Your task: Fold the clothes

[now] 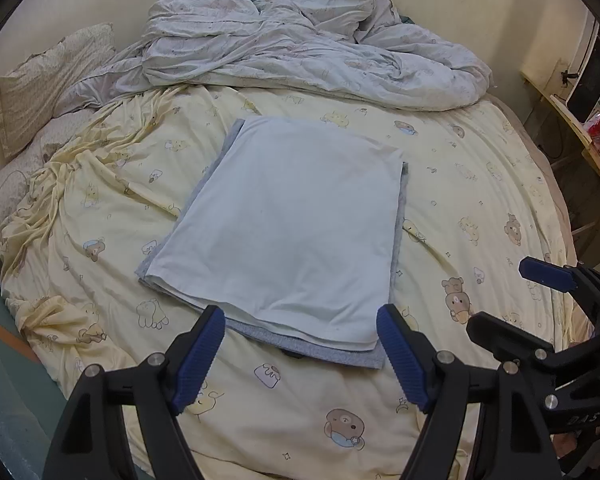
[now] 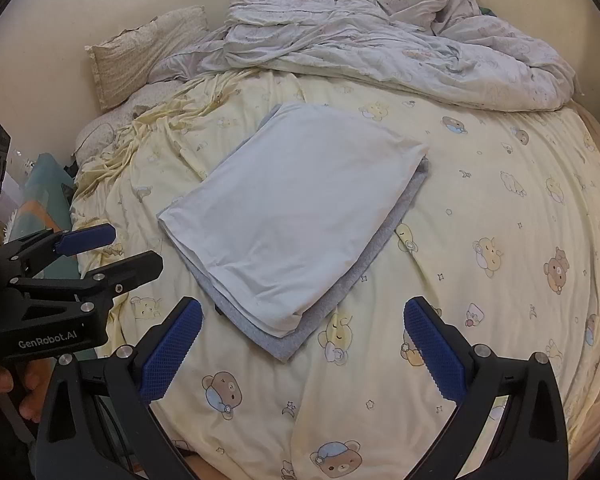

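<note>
Nearest, low in the left wrist view: left tool (image 1: 300, 332), blue pads spread wide, nothing between them, poised above the near edge of the pile without touching it. Beside it, right tool (image 2: 302, 330), likewise released and empty, blue pads parted over the near corner of the pile; each tool also shows at the edge of the other's view. A hand (image 2: 4, 392) grips the left tool's handle at the lower left of the right wrist view. Next out: folded pale blue garment (image 1: 284, 232), a neat rectangle lying flat, stacked on a folded grey garment (image 1: 332, 354) whose edge shows along the near and right sides; both rest at the middle of the bed (image 1: 480, 208), on a yellow sheet printed with bears. Farther: a crumpled pale duvet (image 1: 312, 48) heaped along the wall side, well apart from the pile; a pillow (image 1: 48, 80) at far left. Far right, a wooden shelf (image 1: 572, 120) with small items, unclear. Step judged: this fold looks finished, both tools idle between items. Next move probably calls for either squaring the pile or fetching another garment; none unfolded is visible here.
</note>
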Tool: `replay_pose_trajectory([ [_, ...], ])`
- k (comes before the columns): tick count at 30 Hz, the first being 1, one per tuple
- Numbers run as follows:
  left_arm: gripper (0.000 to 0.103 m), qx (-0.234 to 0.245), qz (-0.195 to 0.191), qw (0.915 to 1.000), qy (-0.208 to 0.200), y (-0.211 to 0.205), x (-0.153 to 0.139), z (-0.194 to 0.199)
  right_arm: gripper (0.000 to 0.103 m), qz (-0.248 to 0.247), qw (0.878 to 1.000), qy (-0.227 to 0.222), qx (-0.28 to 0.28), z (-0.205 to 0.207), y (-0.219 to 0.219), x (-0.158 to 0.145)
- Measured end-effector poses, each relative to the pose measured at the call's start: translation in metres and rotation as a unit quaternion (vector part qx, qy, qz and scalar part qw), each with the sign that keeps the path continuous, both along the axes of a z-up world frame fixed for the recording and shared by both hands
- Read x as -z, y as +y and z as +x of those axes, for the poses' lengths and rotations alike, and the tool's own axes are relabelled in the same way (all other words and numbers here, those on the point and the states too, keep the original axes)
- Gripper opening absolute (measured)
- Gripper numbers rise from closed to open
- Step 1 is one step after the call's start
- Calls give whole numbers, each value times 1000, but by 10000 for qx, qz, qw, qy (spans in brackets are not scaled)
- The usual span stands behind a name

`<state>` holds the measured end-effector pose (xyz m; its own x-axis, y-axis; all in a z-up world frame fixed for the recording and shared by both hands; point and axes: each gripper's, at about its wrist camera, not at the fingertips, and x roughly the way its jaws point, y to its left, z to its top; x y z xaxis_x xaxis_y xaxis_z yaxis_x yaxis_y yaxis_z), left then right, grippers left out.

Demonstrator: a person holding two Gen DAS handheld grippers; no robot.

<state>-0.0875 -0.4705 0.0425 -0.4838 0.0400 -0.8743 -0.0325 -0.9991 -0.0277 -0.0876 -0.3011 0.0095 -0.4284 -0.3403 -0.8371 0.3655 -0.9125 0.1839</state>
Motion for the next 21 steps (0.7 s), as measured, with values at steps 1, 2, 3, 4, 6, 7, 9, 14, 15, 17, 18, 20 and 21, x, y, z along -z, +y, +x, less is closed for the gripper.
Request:
replay_pose_trajectory([
  [1,79,5,-1,10000,-3,0,0,0,102,-4,10000,-3,0,0,0,0],
  [2,79,5,-7,10000,-4,0,0,0,102,-8,10000,-6,0,0,1,0],
  [3,79,3,-10,10000,-5,0,0,-1,102,-13,10000,-9,0,0,1,0],
  [4,79,1,-14,10000,-6,0,0,-1,102,-15,10000,-6,0,0,1,0],
  [6,79,-2,-17,10000,-9,0,0,-1,102,-25,10000,-12,-14,0,3,0],
  [7,79,-3,-16,10000,-12,0,1,-1,102,-33,10000,-18,-30,0,3,0],
  [9,79,-5,-16,10000,-17,0,1,-1,102,-44,10000,-9,-41,0,4,-1],
  [14,79,0,12,10000,-11,-1,1,-1,102,-65,10000,-15,-29,0,3,0],
  [15,79,-2,22,10000,3,-2,0,-1,102,-62,10000,-20,-27,0,3,1],
  [17,79,-7,40,10000,30,-2,0,0,102,-75,10000,-35,-13,1,3,1],
  [18,79,-9,48,10000,43,-3,-1,0,102,-74,10000,-38,-12,1,3,2],
  [20,79,11,25,10000,50,-1,-1,0,102,-65,10000,-42,-16,1,2,2],
  [21,79,22,19,10000,48,-1,-1,0,102,-68,10000,-46,-14,1,3,2],
])
